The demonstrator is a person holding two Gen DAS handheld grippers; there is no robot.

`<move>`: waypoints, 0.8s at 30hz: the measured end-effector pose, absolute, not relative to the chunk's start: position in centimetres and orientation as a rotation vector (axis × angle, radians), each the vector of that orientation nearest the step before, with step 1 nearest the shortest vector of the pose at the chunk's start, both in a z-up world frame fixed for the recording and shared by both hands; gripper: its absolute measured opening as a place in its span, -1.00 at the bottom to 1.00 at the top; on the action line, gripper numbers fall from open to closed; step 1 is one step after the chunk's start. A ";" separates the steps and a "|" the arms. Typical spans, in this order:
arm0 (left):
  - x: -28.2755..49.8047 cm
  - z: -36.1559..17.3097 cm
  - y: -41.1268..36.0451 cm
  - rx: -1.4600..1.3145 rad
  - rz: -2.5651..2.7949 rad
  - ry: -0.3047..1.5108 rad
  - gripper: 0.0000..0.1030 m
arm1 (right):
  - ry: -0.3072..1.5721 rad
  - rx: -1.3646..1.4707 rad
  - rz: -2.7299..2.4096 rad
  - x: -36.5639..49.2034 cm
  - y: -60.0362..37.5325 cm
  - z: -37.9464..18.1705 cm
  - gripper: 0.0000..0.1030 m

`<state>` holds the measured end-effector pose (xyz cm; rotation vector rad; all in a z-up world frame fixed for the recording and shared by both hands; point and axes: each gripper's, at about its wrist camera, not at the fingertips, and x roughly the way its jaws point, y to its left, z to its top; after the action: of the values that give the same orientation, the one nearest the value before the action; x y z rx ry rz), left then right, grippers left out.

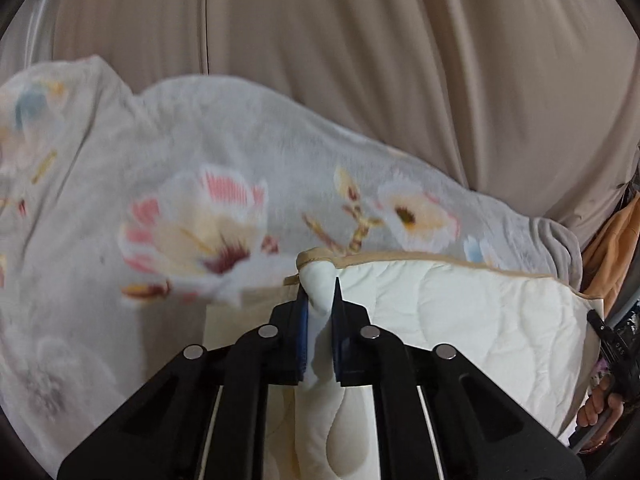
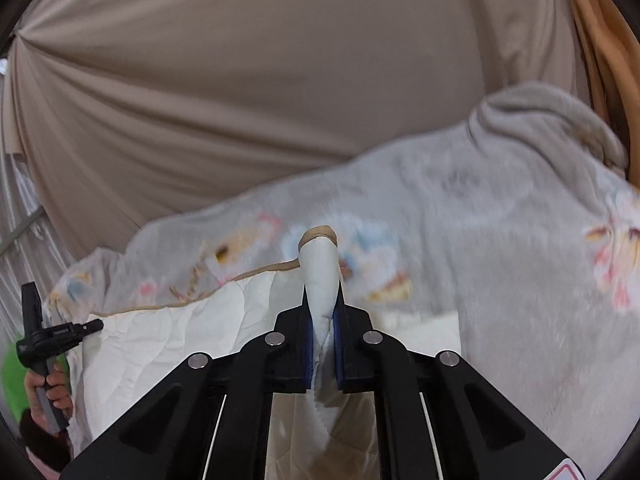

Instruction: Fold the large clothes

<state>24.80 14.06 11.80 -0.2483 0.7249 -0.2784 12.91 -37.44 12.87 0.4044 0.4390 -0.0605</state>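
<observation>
A large quilt hangs stretched between both grippers, its cream quilted side (image 1: pixel 460 312) with tan piping facing me and its grey fleece side with a flower print (image 1: pixel 200 220) falling away behind. My left gripper (image 1: pixel 320 292) is shut on a bunched corner of the quilt. My right gripper (image 2: pixel 323 296) is shut on another corner, and a tan-edged tip (image 2: pixel 318 236) pokes out past its fingers. In the right wrist view the cream side (image 2: pixel 180 340) spreads left and the grey floral side (image 2: pixel 500 240) drapes right.
A beige curtain (image 1: pixel 360 60) (image 2: pixel 240 100) fills the background. Orange cloth (image 1: pixel 612 248) (image 2: pixel 600 40) hangs at the right. A person's hand (image 1: pixel 600 404) (image 2: pixel 52 392) holds the other gripper's black handle at each view's edge. Something green (image 2: pixel 12 380) sits low on the left.
</observation>
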 end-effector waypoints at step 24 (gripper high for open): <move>27.9 3.0 10.6 -0.015 -0.130 0.818 -0.59 | 0.753 0.452 -0.183 19.8 -40.4 1.5 -0.62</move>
<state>27.92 10.59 3.00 -0.0149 0.8183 -0.1297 19.83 -40.43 1.49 0.4524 0.7534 -0.1835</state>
